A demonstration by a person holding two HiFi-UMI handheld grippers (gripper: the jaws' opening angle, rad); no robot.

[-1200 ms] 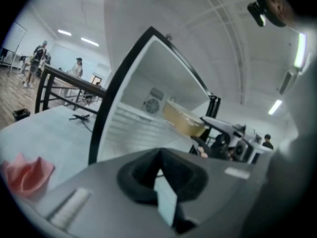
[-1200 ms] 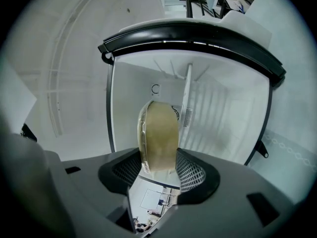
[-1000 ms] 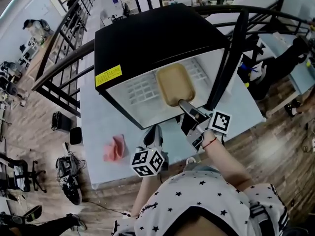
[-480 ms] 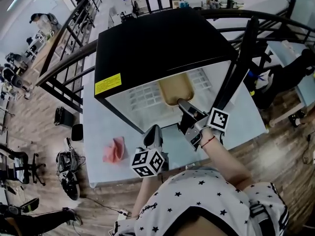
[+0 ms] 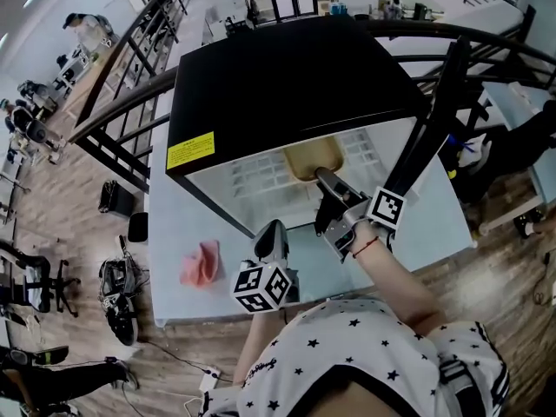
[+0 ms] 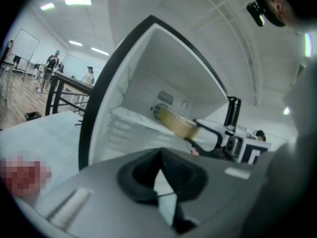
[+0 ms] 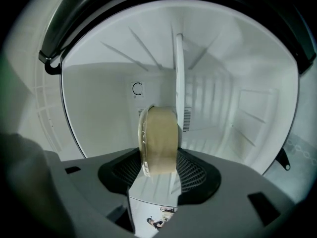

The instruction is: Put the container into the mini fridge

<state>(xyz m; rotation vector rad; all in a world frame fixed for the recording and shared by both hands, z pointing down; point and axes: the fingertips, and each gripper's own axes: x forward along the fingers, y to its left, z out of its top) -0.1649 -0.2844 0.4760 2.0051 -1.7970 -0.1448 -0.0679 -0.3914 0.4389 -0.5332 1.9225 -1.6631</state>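
Gripping the container (image 7: 158,139) by one end inside the mini fridge (image 5: 287,68), my right gripper (image 7: 158,168) clamps what I judge light, stiff, slippery plastic; left gripper (image 6: 161,158) closed, empty.

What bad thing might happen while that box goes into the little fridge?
The right gripper pinches the tan plastic container by one end only, so it might tip or slip out. It also sits close beside the white shelf inside the black mini fridge and might bump its edge.
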